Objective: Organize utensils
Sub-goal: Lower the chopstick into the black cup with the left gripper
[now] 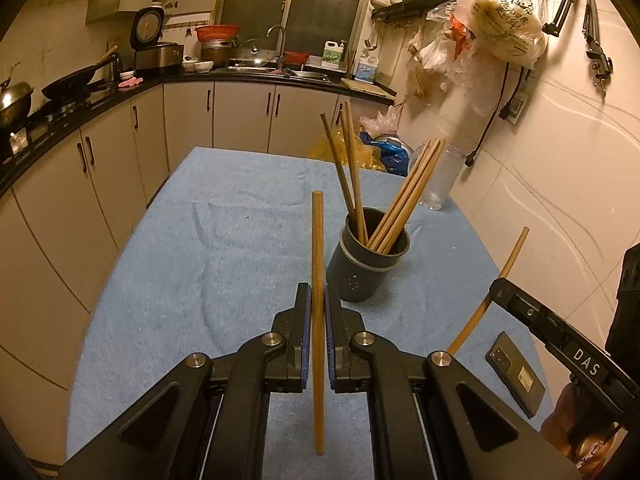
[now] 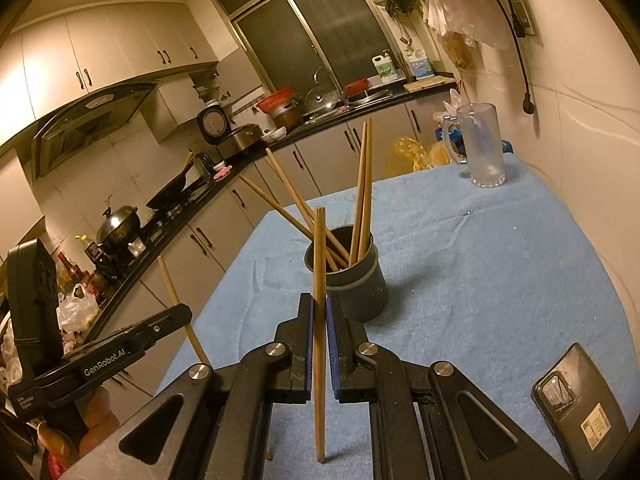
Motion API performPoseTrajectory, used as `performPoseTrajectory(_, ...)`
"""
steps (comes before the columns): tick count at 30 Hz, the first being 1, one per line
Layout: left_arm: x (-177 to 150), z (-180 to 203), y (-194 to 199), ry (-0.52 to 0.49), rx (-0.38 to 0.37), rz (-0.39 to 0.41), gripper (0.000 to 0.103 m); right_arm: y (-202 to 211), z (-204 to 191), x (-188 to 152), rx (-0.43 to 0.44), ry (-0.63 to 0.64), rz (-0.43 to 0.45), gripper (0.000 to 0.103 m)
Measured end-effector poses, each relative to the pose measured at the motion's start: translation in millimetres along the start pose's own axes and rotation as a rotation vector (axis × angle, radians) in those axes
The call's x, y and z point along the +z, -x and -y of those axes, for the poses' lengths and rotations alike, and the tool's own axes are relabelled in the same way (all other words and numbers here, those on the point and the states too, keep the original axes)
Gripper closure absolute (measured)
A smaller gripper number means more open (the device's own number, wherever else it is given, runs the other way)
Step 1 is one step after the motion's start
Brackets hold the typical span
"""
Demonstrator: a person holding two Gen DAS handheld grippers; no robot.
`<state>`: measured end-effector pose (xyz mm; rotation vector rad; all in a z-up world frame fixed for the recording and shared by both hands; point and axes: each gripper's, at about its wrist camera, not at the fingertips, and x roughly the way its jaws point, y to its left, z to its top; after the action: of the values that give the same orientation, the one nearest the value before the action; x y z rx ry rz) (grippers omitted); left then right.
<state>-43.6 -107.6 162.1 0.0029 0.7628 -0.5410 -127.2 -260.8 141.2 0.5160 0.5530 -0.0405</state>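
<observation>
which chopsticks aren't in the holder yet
Two: one chopstick clamped upright in the left gripper, another chopstick clamped in the right gripper. The rest stand leaning inside the dark holder.

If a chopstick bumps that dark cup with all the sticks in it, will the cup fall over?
Probably not from a gentle bump: the dark cup looks wide and stands flat on the blue towel, which likely grips it. But the chopsticks inside are tall and lean outward, so a hard knock might tip it.

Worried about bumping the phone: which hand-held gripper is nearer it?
Right. The phone lies just right of the right hand-held gripper; the left hand-held gripper sits farther off, on the right one's other side.
</observation>
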Motion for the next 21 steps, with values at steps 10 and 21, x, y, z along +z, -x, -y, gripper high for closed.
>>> performPoseTrajectory(10,7,6,5,-0.021,-0.005,0.013,0.097,6,-1,5,-0.002,0.011,0.020,0.096)
performPoseTrajectory(21,19,15,9,-0.043,-0.009,0.029,0.097,13,0,18,-0.013,0.020,0.049,0.096)
